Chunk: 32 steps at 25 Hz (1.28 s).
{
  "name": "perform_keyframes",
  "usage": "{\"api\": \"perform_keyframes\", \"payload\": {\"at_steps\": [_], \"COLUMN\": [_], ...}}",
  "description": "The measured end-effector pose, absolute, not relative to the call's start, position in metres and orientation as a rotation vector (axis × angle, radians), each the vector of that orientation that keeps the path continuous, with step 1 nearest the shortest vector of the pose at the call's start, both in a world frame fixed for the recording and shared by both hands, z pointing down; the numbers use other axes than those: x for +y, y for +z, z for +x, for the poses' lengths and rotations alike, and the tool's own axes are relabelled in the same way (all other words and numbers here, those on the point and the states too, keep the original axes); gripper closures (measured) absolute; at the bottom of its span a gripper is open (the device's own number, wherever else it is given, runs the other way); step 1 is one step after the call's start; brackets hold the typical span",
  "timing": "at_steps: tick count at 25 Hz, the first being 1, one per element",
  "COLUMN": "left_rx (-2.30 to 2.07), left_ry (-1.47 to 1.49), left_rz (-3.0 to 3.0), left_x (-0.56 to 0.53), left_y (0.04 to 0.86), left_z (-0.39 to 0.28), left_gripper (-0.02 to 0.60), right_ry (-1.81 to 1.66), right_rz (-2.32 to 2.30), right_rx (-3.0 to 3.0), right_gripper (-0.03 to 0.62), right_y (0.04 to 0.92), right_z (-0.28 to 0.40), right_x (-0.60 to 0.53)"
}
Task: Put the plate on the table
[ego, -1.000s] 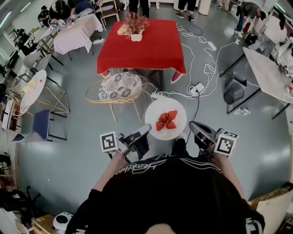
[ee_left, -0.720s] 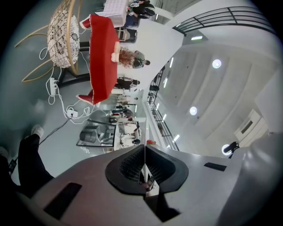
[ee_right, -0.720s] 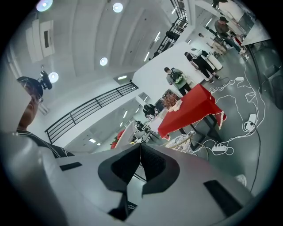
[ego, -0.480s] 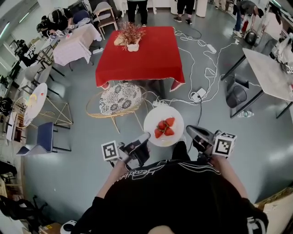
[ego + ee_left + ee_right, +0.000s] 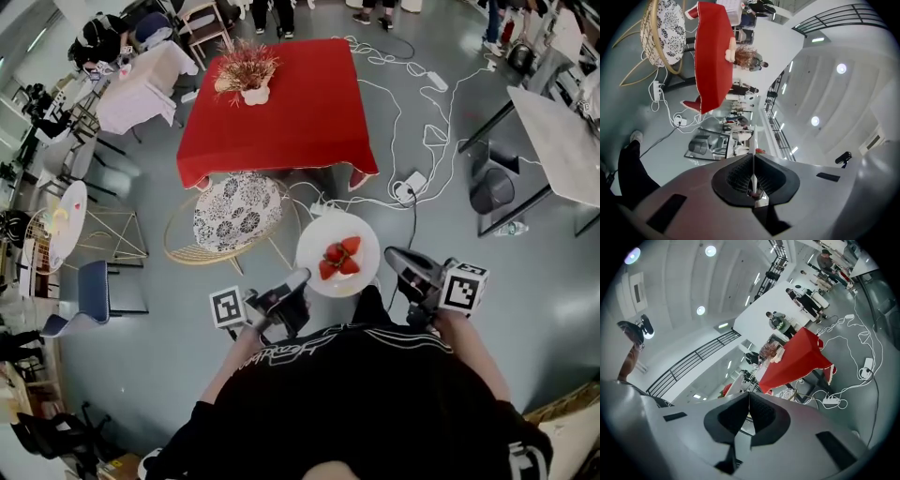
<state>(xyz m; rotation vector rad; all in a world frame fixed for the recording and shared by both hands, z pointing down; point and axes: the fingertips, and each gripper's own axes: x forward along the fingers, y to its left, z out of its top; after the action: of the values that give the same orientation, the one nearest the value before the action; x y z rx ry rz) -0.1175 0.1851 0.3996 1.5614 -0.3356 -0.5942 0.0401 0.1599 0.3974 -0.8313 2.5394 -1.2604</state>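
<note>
A white plate (image 5: 360,273) carrying strawberries (image 5: 339,257) hangs level in front of the person's chest, over the grey floor. My left gripper (image 5: 302,277) is shut on the plate's left rim, my right gripper (image 5: 388,255) on its right rim. In the left gripper view the plate (image 5: 753,161) shows as a thin white edge pinched between the shut pads of the left gripper (image 5: 753,155). The right gripper (image 5: 749,394) is likewise closed on the edge, with the plate (image 5: 734,384) showing just left of the tips. The red-clothed table (image 5: 281,112) stands ahead, with a dried-flower vase (image 5: 246,77) on its far left.
A wicker chair with a patterned cushion (image 5: 234,208) stands between me and the red table. Cables and power strips (image 5: 411,186) trail over the floor to the right. A grey table (image 5: 562,141) is at the right, and a round side table (image 5: 58,208) and a blue chair (image 5: 90,291) at the left.
The red table and the wicker chair have drawn nearer and shifted left in the head view. The plate stays held between both grippers.
</note>
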Motion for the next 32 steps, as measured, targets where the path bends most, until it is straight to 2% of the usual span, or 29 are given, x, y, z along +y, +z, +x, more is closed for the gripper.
{"api": "perform_keyframes", "payload": {"at_steps": [12,20,32], "left_rx": [-0.385,-0.408,-0.486], "left_ry": [-0.609,-0.635,-0.722], "left_rz": [1.538,1.586,1.579], "left_x": [0.028,-0.044,-0.063], "left_y": [0.395,0.38,0.368], "left_z": [-0.04,0.01,0.003], "left_gripper": [0.565,0.566,0.565], "right_ry": [-1.323,-1.252,-1.256], "right_rz": [-0.795,-0.736,-0.64], "right_rx": [2.506,2.564,2.572], "right_gripper": [0.586,0.586,0.586], "right_y": [0.403,0.39,0.378], "right_z": [0.113,0.156,0.156], "right_x": [-0.001,-0.069,-0.094]}}
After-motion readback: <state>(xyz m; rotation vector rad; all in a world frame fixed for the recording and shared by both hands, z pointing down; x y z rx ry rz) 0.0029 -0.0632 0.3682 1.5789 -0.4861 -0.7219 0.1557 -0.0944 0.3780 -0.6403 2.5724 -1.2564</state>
